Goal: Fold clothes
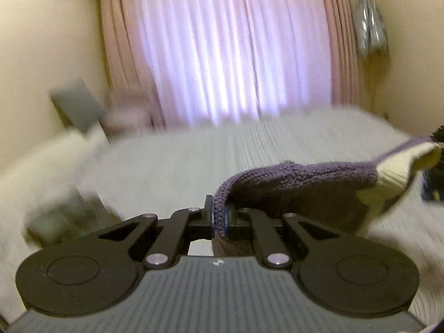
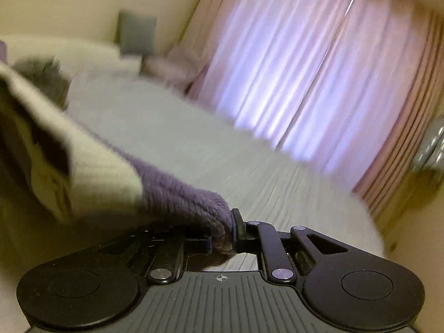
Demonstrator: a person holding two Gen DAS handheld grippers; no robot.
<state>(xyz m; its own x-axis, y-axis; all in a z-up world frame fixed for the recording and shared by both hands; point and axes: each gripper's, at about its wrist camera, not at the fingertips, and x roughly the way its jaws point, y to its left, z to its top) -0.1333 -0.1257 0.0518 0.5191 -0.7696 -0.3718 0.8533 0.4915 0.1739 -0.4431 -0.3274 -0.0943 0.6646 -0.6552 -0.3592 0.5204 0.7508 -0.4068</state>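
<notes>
A knitted garment, purple with a cream section (image 1: pixel 305 177), hangs between my two grippers above a bed with a pale grey cover (image 1: pixel 194 152). My left gripper (image 1: pixel 220 216) is shut on its purple edge, and the cloth runs off to the right toward a cream end (image 1: pixel 402 163). In the right wrist view my right gripper (image 2: pixel 224 236) is shut on the purple knit (image 2: pixel 180 194), which stretches up to the left into cream cloth (image 2: pixel 97 172). Both views are blurred by motion.
Pink curtains (image 1: pixel 227 50) cover a bright window behind the bed. White pillows (image 2: pixel 83 55) and a grey cushion (image 2: pixel 136 33) lie at the bed's head. A grey item (image 1: pixel 369 25) hangs on the cream wall at right.
</notes>
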